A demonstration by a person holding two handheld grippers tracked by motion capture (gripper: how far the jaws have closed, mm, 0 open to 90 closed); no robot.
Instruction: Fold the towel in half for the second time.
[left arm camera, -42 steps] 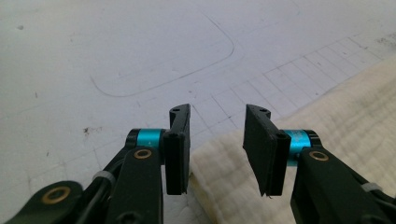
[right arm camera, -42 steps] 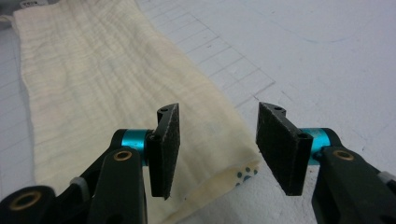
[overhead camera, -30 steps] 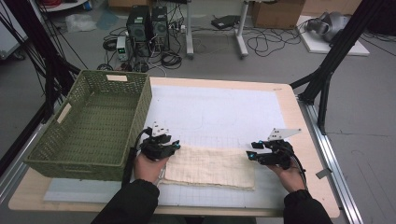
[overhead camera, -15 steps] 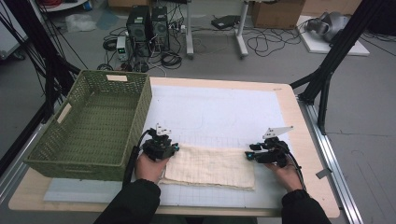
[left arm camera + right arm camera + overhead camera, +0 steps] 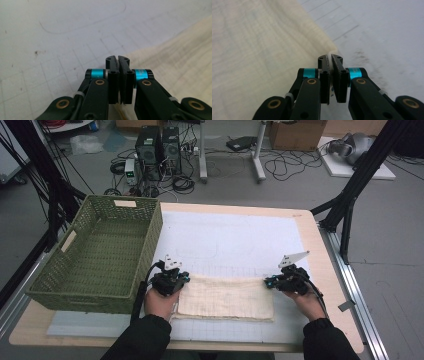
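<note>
Pinching the far corners of the folded cloth (image 5: 225, 297) beside the basket (image 5: 100, 252), both grippers, left (image 5: 181, 278) and right (image 5: 267, 282), have just closed their fingers on it. Gripping looks done; the cloth lies flat on the desk (image 5: 320, 270), so lifting or folding remains.

right claw (image 5: 331, 58) | clamped on cloth (image 5: 262, 50) corner | white mat (image 5: 387, 32) beside

A cream cloth (image 5: 226, 298) with a faint woven check was seen on a white mat (image 5: 235, 240) ruled with a pale grey grid. The table (image 5: 320, 270) beneath was light wood. The woven basket (image 5: 100, 252) was olive green, with pale tags at its rim. Both the left gripper (image 5: 117, 60) and the right gripper (image 5: 330, 59) were black — banded in turquoise, with brass-coloured rivets. Black sleeves (image 5: 142, 340) were worn.
</note>
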